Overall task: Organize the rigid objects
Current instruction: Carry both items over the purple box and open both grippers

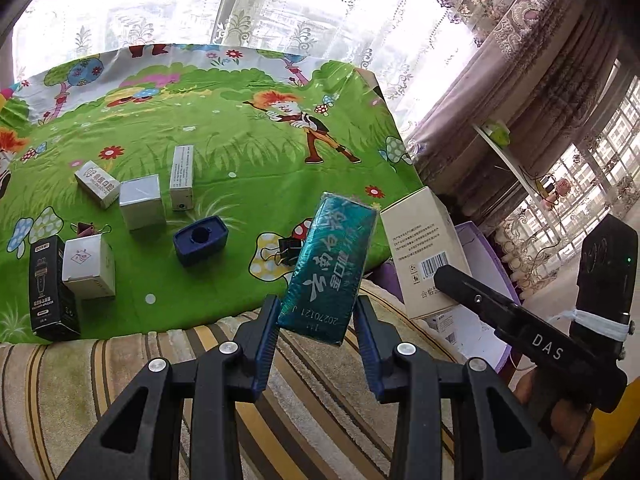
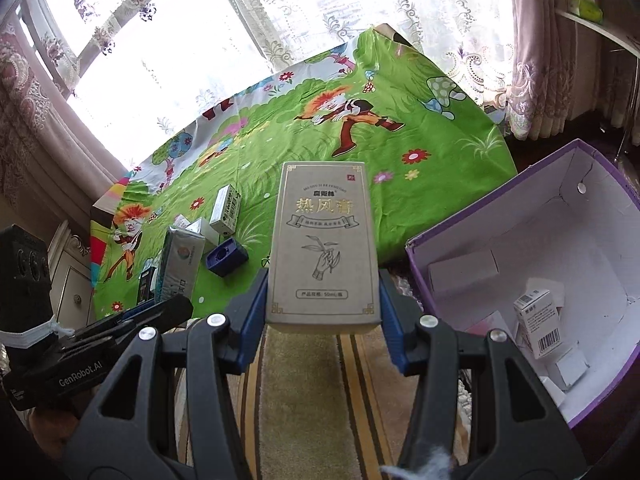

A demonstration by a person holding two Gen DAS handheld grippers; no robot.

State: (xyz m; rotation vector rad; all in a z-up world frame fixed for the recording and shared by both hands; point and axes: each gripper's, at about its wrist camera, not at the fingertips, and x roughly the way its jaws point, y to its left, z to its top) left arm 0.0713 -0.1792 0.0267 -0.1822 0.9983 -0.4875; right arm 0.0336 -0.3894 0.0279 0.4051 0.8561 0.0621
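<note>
My left gripper (image 1: 318,312) is shut on a teal wrapped box (image 1: 330,266) and holds it tilted above the table's near edge. My right gripper (image 2: 323,292) is shut on a tall beige box (image 2: 324,244) with gold lettering, held upright over the striped rug. That beige box also shows in the left wrist view (image 1: 428,252), with the right gripper's black body beside it. The teal box shows at left in the right wrist view (image 2: 180,264). A purple box (image 2: 472,240) with a white inside stands open at right and holds several small white boxes.
On the green cartoon cloth (image 1: 240,152) lie several small white boxes (image 1: 142,202), a black box (image 1: 50,286), a navy blue holder (image 1: 200,240) and black binder clips (image 1: 286,250). A striped rug (image 1: 120,360) lies below. Curtains and a window stand behind.
</note>
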